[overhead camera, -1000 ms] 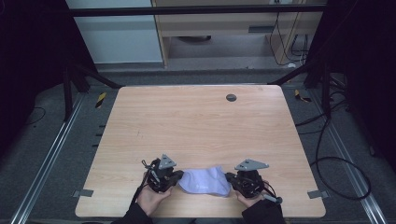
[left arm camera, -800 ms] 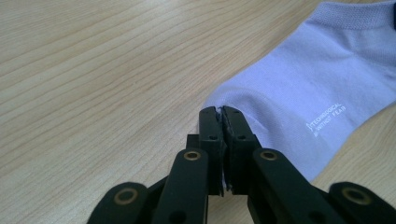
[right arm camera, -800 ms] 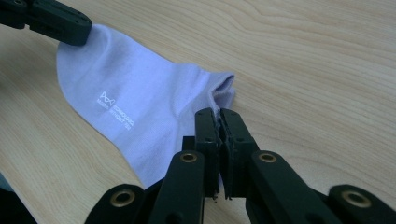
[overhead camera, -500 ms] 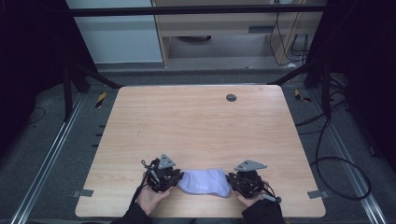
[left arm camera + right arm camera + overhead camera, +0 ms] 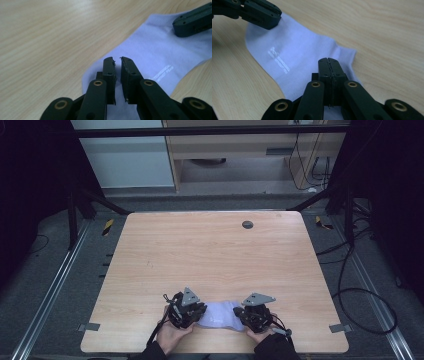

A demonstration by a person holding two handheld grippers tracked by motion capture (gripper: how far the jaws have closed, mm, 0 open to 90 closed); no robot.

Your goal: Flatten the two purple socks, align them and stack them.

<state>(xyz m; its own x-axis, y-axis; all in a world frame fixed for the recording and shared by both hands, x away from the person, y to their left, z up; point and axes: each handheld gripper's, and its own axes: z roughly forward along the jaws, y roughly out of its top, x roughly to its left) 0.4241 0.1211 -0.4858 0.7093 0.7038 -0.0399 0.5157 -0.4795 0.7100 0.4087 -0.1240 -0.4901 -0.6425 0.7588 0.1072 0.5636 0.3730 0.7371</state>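
We work a pale sock (image 5: pixel 218 313) on the tabletop (image 5: pixel 210 255) — right hand-held gripper (image 5: pixel 329 60) clenched over its right end, left hand-held gripper (image 5: pixel 117 60) slightly parted and just closing, nothing visibly pinched; press evenly, keeping the sock flat.

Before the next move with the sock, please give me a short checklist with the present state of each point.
1. Sock lies flat on the table: ok.
2. Right gripper jaws fully together above the sock's end: ok; whether fabric is pinched: cannot tell.
3. Left gripper has just been closing, a narrow gap remains, nothing shows between the jaws: not ok.
4. One gripper at each end of the sock: ok.
5. Printed lettering faces up: ok.
6. Small dark disc lies far from the work: ok.
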